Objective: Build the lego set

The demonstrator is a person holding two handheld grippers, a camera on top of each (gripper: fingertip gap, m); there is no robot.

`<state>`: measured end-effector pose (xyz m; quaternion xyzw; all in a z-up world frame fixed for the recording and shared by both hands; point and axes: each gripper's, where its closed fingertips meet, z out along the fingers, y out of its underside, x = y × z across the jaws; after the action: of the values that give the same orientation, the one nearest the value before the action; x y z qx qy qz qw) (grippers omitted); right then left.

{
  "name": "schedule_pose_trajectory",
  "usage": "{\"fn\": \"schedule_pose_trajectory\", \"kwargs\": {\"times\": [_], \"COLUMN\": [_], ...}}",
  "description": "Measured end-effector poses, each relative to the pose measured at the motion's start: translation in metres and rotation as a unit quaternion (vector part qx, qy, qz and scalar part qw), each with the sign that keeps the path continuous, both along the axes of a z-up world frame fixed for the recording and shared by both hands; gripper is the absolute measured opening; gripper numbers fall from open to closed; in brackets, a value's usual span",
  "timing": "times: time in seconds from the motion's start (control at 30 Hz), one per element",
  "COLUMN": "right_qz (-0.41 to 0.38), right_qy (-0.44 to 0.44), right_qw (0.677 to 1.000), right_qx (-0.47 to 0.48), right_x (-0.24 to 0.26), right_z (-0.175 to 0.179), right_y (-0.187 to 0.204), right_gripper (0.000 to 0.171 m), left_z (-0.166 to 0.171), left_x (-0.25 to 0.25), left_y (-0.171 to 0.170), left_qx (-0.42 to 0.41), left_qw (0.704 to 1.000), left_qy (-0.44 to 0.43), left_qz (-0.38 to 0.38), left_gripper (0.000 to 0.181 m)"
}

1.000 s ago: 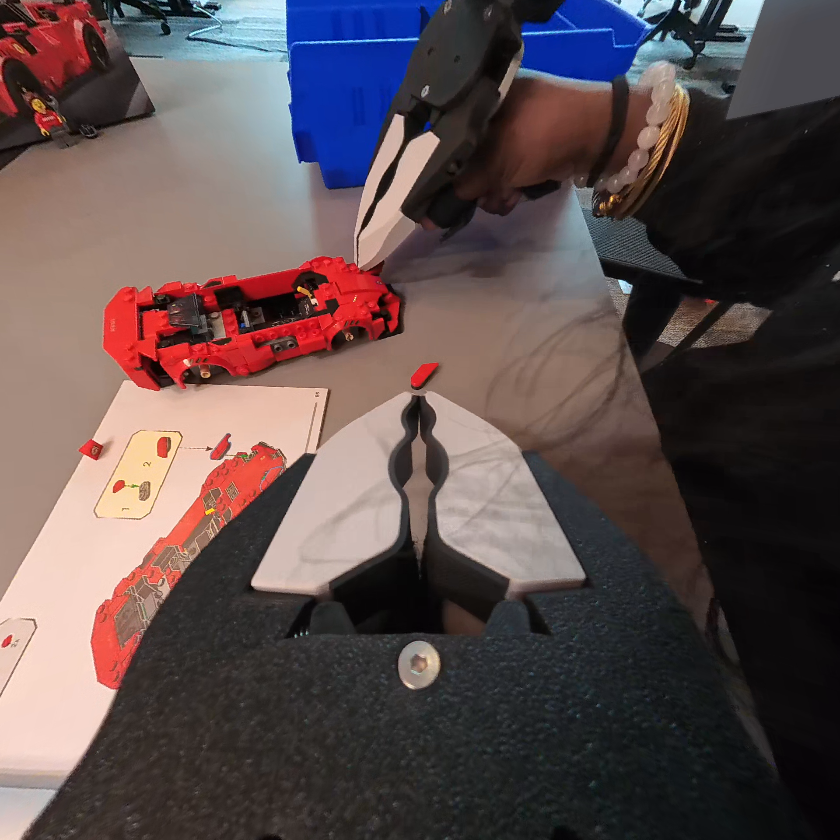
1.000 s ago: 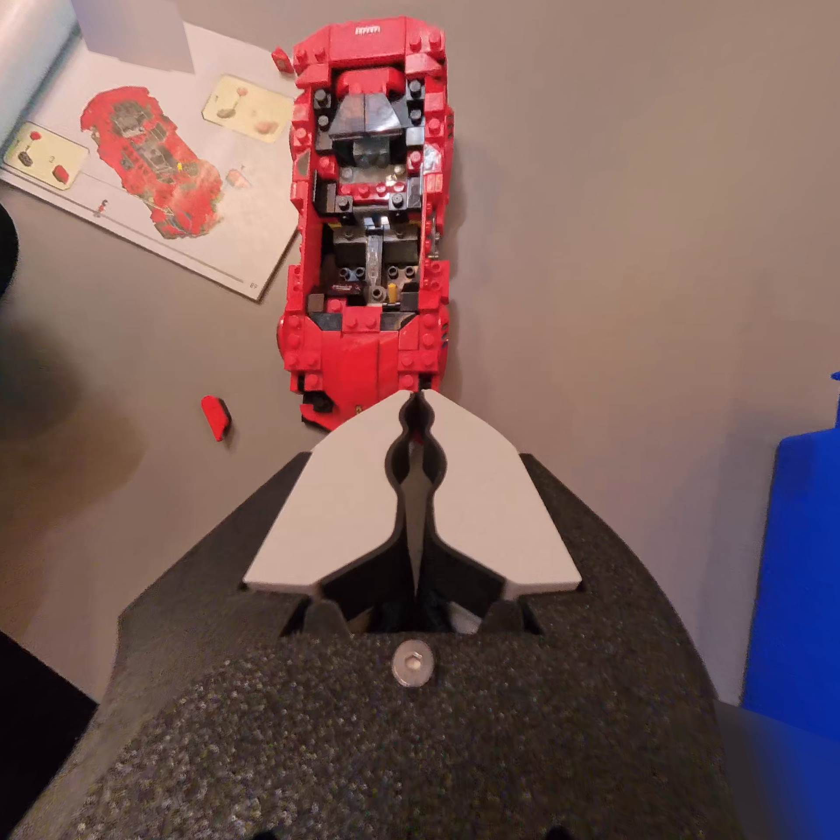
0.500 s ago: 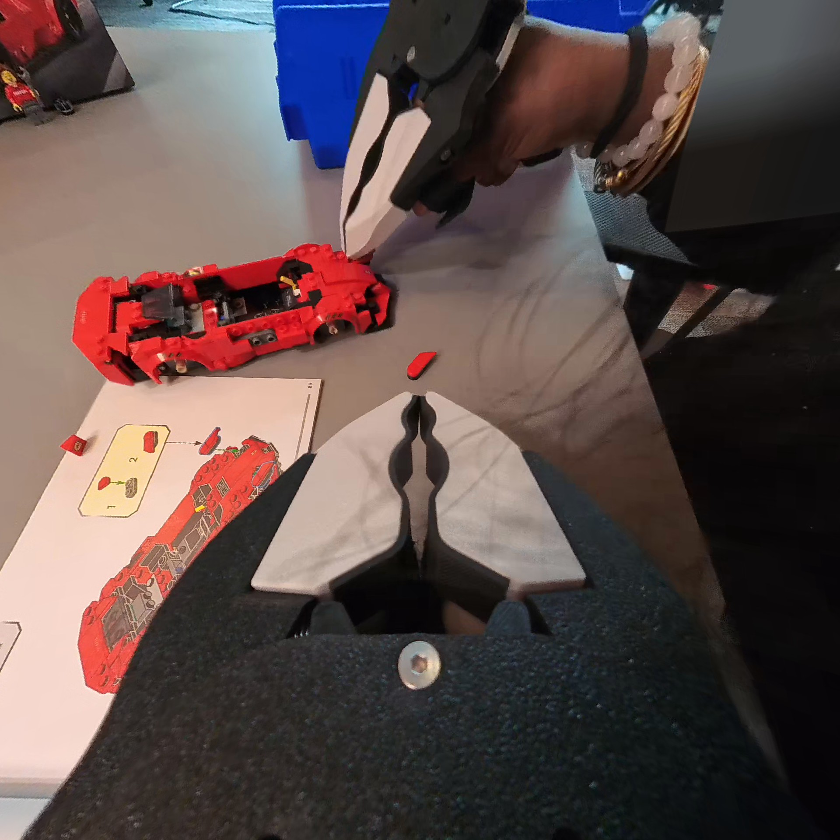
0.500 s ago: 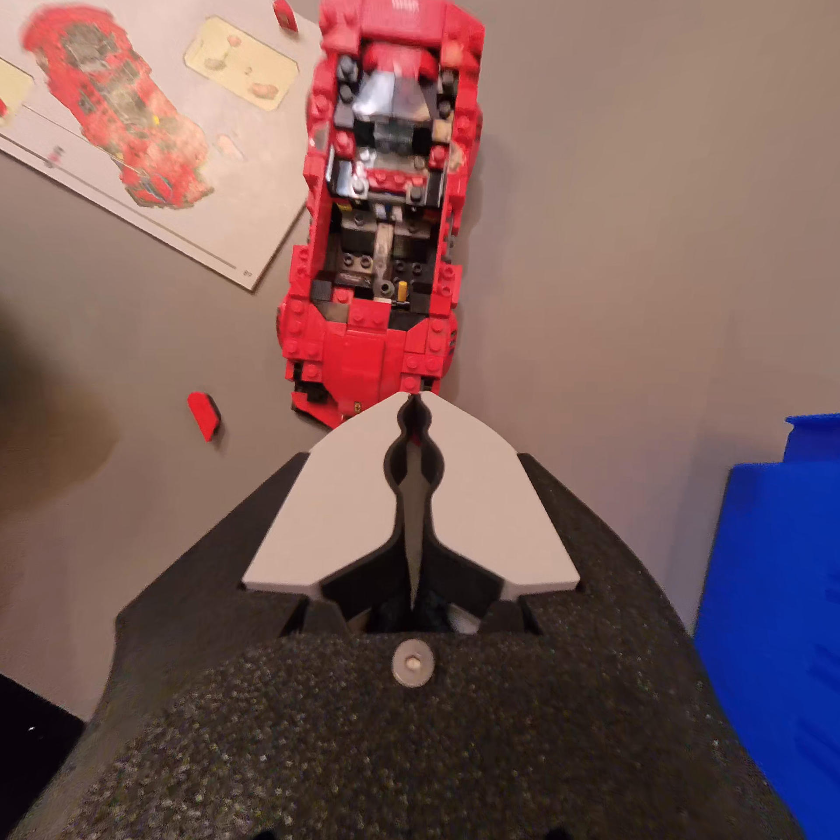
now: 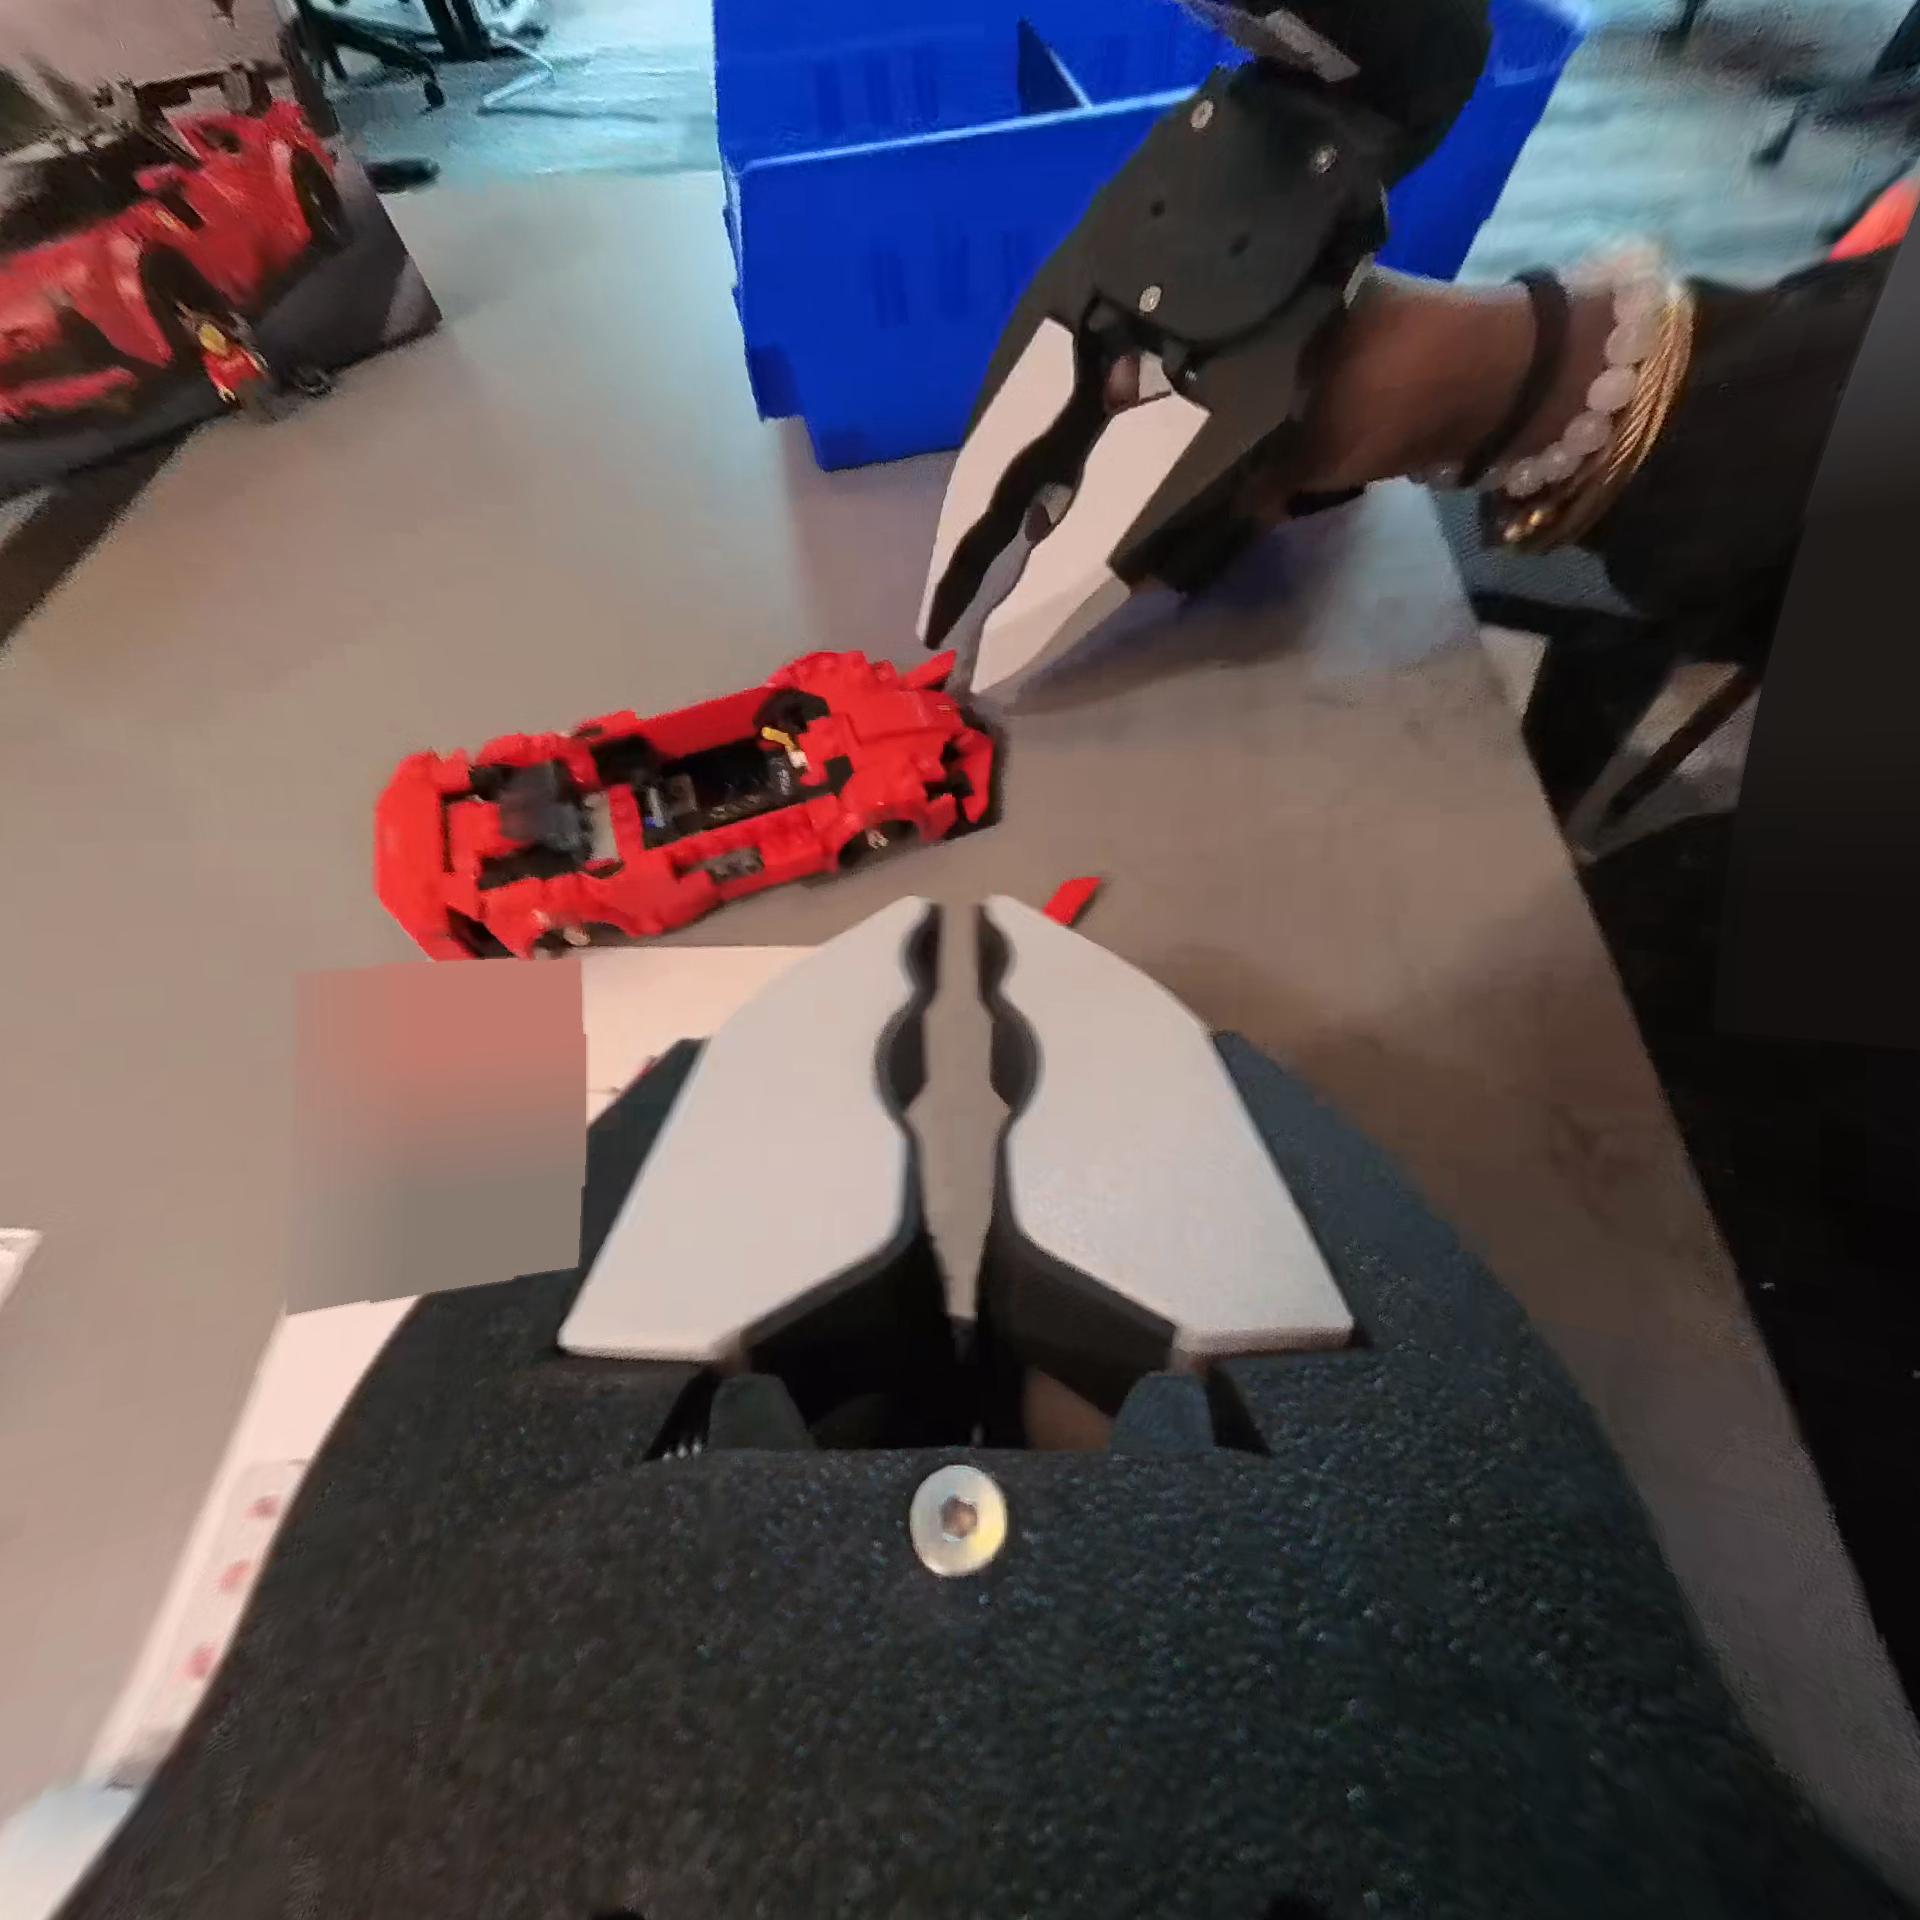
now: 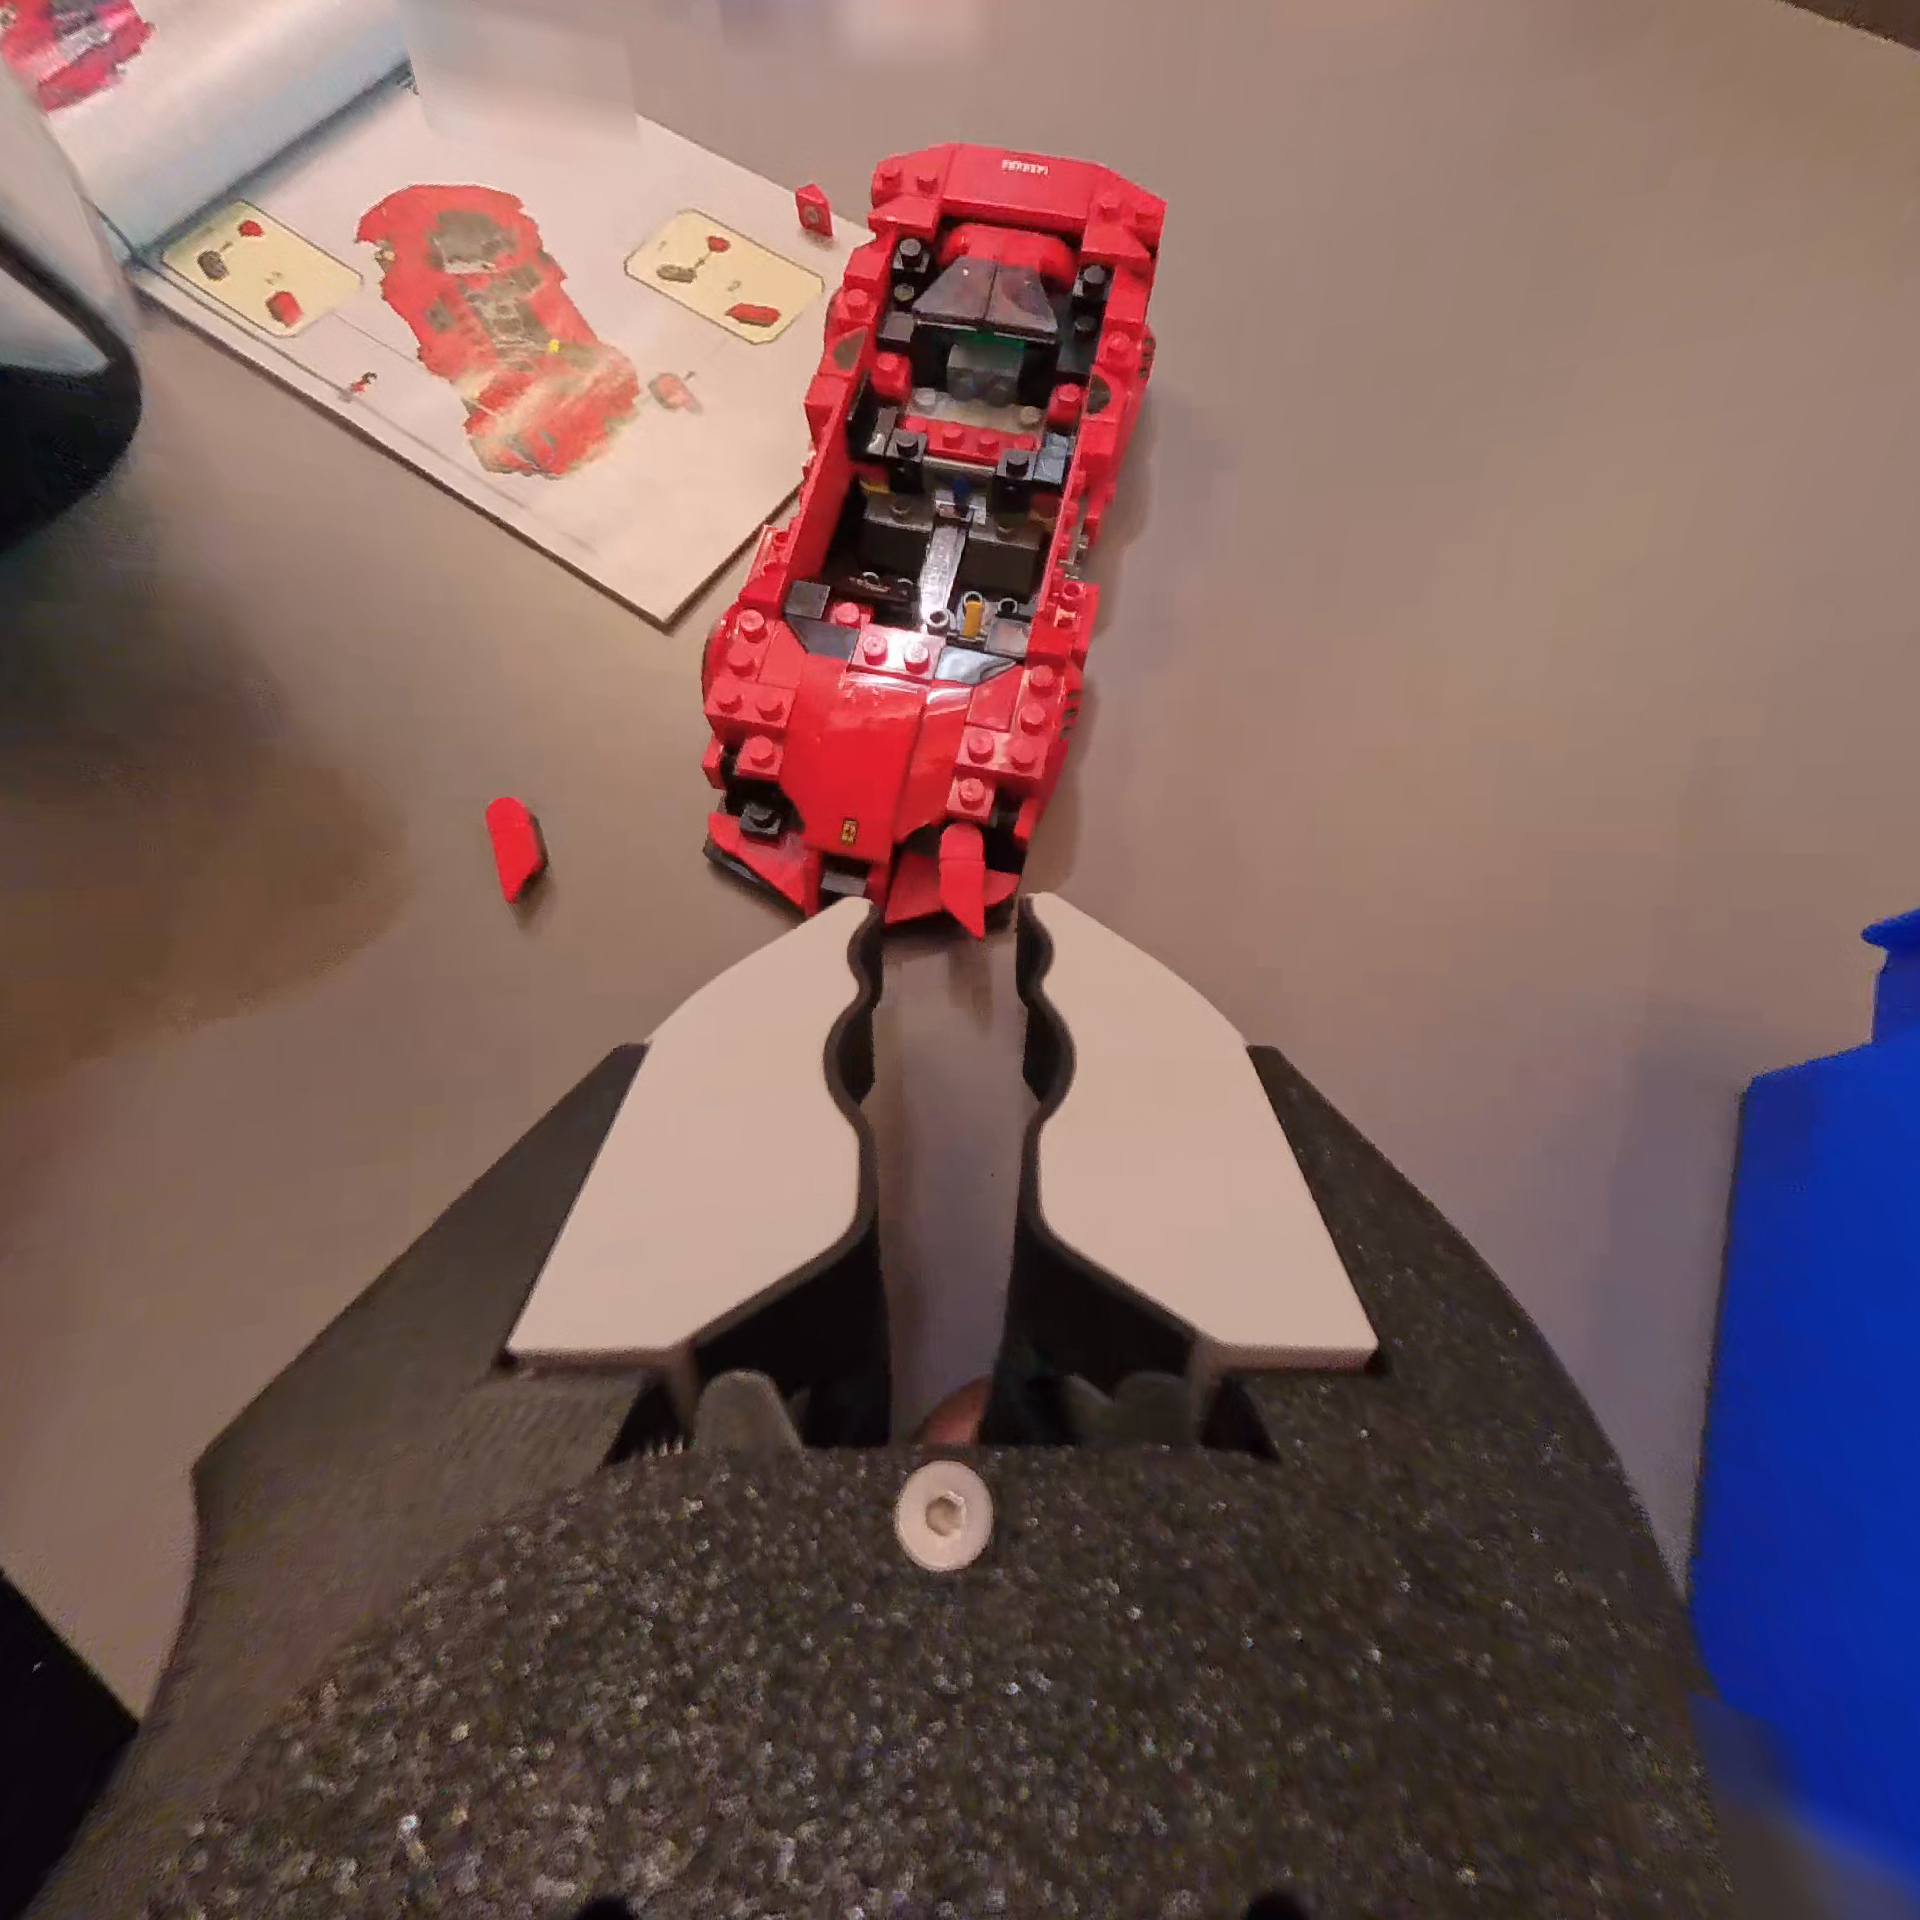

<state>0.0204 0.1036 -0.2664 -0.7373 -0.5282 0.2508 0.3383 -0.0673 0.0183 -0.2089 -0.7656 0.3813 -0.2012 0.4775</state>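
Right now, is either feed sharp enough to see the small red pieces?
Left wrist view: motion-blurred, red car smeared, loose red piece half hidden by the left tongs. Right wrist view: crisper, loose piece clear, edges blurred.

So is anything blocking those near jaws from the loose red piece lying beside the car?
Nothing visible does. The loose red piece lies on bare table just past the left gripper, beside the red car.

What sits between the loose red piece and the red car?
Only bare grey table between loose red piece and red car, clearest in the right wrist view.
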Motion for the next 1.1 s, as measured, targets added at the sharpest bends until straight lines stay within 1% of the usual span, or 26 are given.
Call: {"fn": "schedule_pose_trajectory", "kwargs": {"times": [0.03, 0.07, 0.1, 0.23, 0.37, 0.47, 0.57, 0.73, 0.87, 1.1], "right_qz": [0.003, 0.006, 0.008, 0.011, 0.014, 0.017, 0.021, 0.022, 0.016, -0.027], "right_qy": [-0.004, -0.006, -0.007, 0.007, 0.008, 0.004, 0.005, 0.008, 0.005, -0.004], "right_qw": [1.0, 1.0, 1.0, 1.0, 1.0, 1.0, 1.0, 1.0, 1.0, 1.0], "right_qx": [0.004, 0.008, 0.011, 0.009, 0.006, 0.002, -0.001, -0.001, 0.004, -0.009], "right_x": [-0.002, -0.003, -0.004, -0.005, -0.002, -0.002, -0.005, -0.008, -0.008, -0.006], "right_z": [-0.002, -0.003, -0.004, -0.002, -0.002, -0.005, -0.007, -0.007, -0.007, -0.007], "right_y": [0.001, 0.001, 0.002, 0.004, 0.005, 0.005, 0.005, 0.005, 0.005, 0.007], "right_gripper": [0.023, 0.022, 0.02, 0.018, 0.018, 0.018, 0.017, 0.015, 0.008, 0.008], "left_z": [0.001, 0.0, -0.002, -0.012, -0.035, -0.045, -0.048, -0.055, -0.056, -0.056], "left_x": [0.0, 0.002, 0.003, 0.015, 0.017, 0.023, 0.031, 0.034, 0.036, 0.038], "left_y": [0.005, 0.009, 0.015, 0.043, 0.064, 0.069, 0.066, 0.068, 0.07, 0.071], "left_qx": [0.003, 0.001, 0.0, 0.029, 0.017, 0.015, 0.009, 0.015, 0.02, 0.02], "left_qw": [1.0, 0.998, 0.996, 0.983, 0.962, 0.948, 0.94, 0.933, 0.938, 0.944], "left_qy": [0.025, 0.053, 0.079, 0.142, 0.202, 0.219, 0.223, 0.241, 0.235, 0.224], "left_qz": [-0.008, -0.024, -0.04, -0.117, -0.181, -0.229, -0.259, -0.265, -0.254, -0.243], "left_gripper": [0.021, 0.032, 0.035, 0.031, 0.036, 0.038, 0.038, 0.036, 0.032, 0.031]}}
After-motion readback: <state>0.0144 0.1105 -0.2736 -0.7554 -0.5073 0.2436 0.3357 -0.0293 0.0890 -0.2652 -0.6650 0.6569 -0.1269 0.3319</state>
